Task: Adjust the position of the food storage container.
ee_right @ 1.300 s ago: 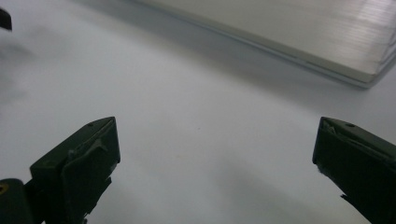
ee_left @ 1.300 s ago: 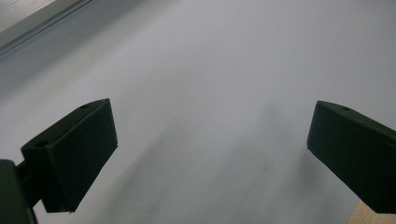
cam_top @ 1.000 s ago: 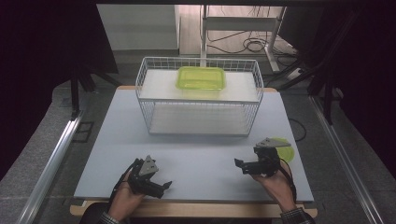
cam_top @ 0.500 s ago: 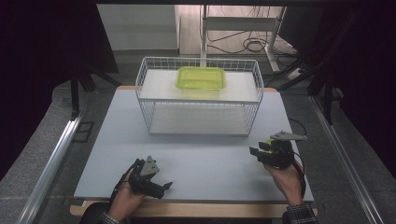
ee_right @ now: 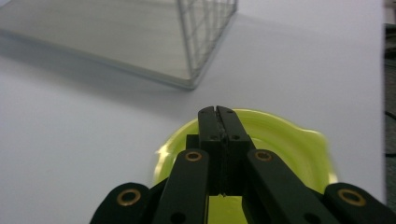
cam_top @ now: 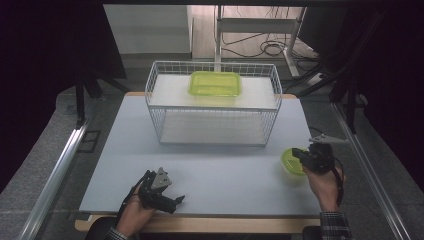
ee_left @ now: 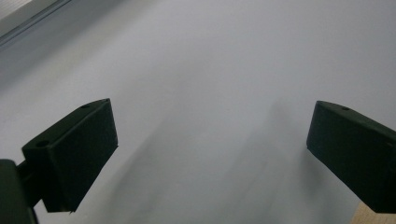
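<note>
— Right gripper (cam_top: pixel 304 156)?
— Jaws pressed together, nothing between them, hovering just over the small yellow-green bowl (ee_right: pixel 275 140) near the right edge of the table (cam_top: pixel 210 165).
— Step in hand?
— Looks like the approach to the bowl, ahead of any grasp.
— Next move?
— Probably opening the jaws, then dropping one side over the rim; likely bound for the wire basket (cam_top: pixel 212 107), beside the green tray (cam_top: pixel 215 83) there.
— Left gripper (cam_top: pixel 167 202)?
— Jaws spread wide, empty, low over bare table at the near edge.

The right gripper (ee_right: pixel 218 112) hides the green bowl's (ee_right: pixel 280 140) middle.
</note>
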The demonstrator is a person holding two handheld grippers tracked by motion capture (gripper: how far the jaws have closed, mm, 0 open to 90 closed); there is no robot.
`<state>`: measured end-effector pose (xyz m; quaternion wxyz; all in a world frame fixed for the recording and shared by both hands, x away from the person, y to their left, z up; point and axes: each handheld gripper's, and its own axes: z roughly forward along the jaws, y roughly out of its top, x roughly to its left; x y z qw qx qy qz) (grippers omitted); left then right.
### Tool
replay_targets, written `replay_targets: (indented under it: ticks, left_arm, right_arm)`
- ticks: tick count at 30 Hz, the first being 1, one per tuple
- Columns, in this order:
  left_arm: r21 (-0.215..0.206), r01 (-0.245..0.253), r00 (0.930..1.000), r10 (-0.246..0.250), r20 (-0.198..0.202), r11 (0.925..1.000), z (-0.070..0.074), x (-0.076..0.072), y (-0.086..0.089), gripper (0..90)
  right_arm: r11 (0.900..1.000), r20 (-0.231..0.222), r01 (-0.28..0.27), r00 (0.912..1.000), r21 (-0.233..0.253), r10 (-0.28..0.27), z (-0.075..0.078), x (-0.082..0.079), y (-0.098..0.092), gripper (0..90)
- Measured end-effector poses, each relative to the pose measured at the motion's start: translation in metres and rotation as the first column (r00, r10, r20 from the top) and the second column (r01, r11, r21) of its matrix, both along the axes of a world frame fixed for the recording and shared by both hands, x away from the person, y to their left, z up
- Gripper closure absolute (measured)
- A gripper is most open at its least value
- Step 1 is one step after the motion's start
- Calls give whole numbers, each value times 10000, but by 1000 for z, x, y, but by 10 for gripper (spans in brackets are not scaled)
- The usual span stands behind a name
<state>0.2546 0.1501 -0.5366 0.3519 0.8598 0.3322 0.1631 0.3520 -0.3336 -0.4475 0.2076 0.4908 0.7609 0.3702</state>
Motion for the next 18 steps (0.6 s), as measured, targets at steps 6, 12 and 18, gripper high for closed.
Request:
replay_targets:
  ticks: [6,12,18]
  left_arm:
    - [0,-13,10000,13,13,10000,0,0,-1,19]
    - [49,4,10000,-4,11,10000,0,0,-1,20]
    - [82,8,10000,-8,16,10000,-1,0,-1,21]
  right_arm:
    - [9970,152,762,9970,-110,-760,0,3,-23,891]
    - [9910,177,1315,9912,-257,-1311,-5,6,-41,891]
    - [9845,38,1731,9849,-263,-1731,-13,8,-57,891]
